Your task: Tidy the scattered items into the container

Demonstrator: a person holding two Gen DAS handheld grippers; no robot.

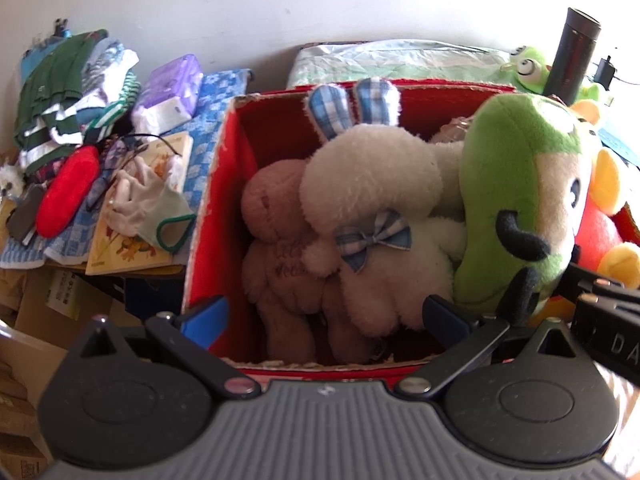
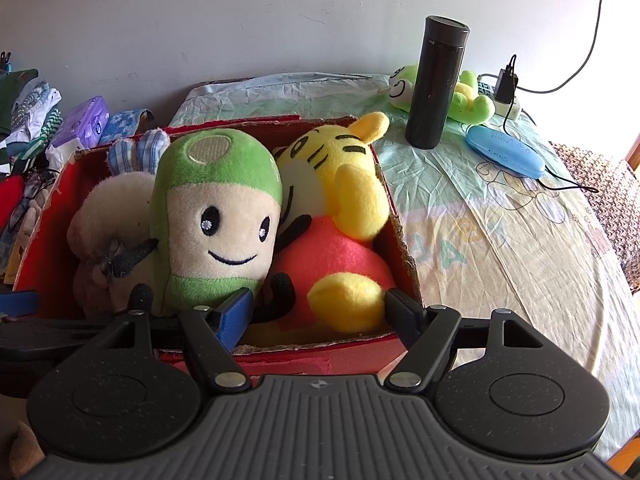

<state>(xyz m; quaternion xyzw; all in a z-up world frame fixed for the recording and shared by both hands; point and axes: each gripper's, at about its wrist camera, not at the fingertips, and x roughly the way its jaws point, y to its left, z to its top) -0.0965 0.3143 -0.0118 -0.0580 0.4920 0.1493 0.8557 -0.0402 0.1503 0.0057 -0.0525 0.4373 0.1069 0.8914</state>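
A red cardboard box (image 1: 224, 184) (image 2: 44, 240) holds several plush toys. A pink bear (image 1: 276, 232), a white rabbit (image 1: 372, 184) with blue checked ears and a green-hooded doll (image 1: 520, 184) (image 2: 216, 216) show in the left wrist view. A yellow tiger (image 2: 340, 168) in a red top fills the box's right end. My left gripper (image 1: 324, 316) hangs open over the box's near wall, above the bear and rabbit. My right gripper (image 2: 320, 312) is open too, with the tiger's yellow foot (image 2: 344, 304) between its fingers but not pinched. A green frog plush (image 2: 468, 96) lies outside the box.
A black flask (image 2: 436, 80) stands on the pale sheet (image 2: 500, 240) in front of the frog, with a blue case (image 2: 504, 152) and a charger cable beside it. Left of the box lie folded clothes (image 1: 68, 80), a tissue pack (image 1: 168, 92), books and a red item (image 1: 68, 192).
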